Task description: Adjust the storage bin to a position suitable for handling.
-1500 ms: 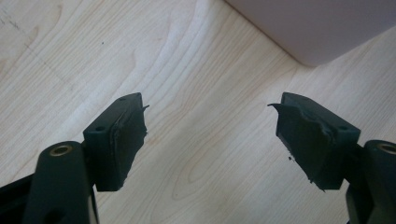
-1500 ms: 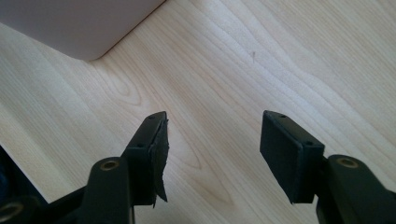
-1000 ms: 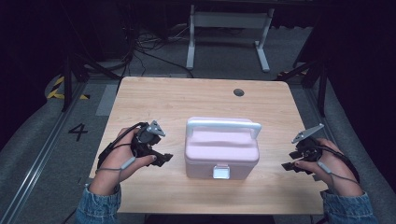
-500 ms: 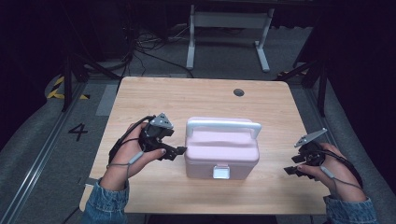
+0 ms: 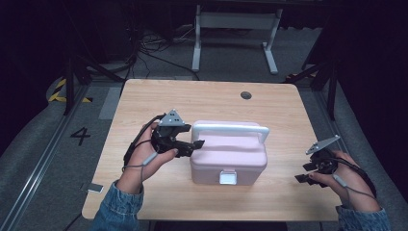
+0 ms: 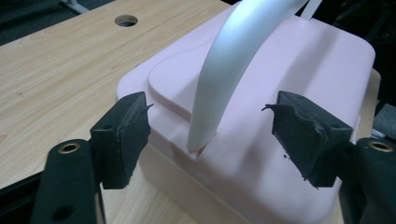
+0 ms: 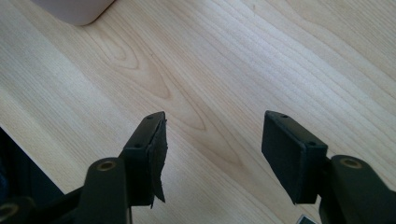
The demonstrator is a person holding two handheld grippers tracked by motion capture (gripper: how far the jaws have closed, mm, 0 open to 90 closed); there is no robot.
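While nothing is gripped yet, lines below on how matters stand:

Box: pink lidded box (image 5: 228,156) near the middle of the desk (image 5: 202,98), upright, lid down, white latch (image 5: 227,177) on the near face looking closed.

Handle: white handle (image 5: 231,129) standing up over the lid; in the left gripper view its near leg (image 6: 219,98) runs down into the lid right between the two pads.

Left tongs: left tongs (image 5: 185,143) at the box's left end, spread wide — either side of the handle's leg, touching neither it nor, seemingly, the lid.

Right tongs: right tongs (image 5: 312,172) well apart from the box, low over bare wood near the desk's right edge, also spread, holding nothing; a corner of the box (image 7: 74,10) at the top of the right gripper view.

Progress: early, by the look of it — approach made, no grip taken; closing on the handle and whatever lift or opening comes after all left to do.

Hard to tell: latch state not certain from above; box contents hidden; far end of the handle cut off in the left gripper view; small dark hole (image 5: 246,95) in the desktop beyond.
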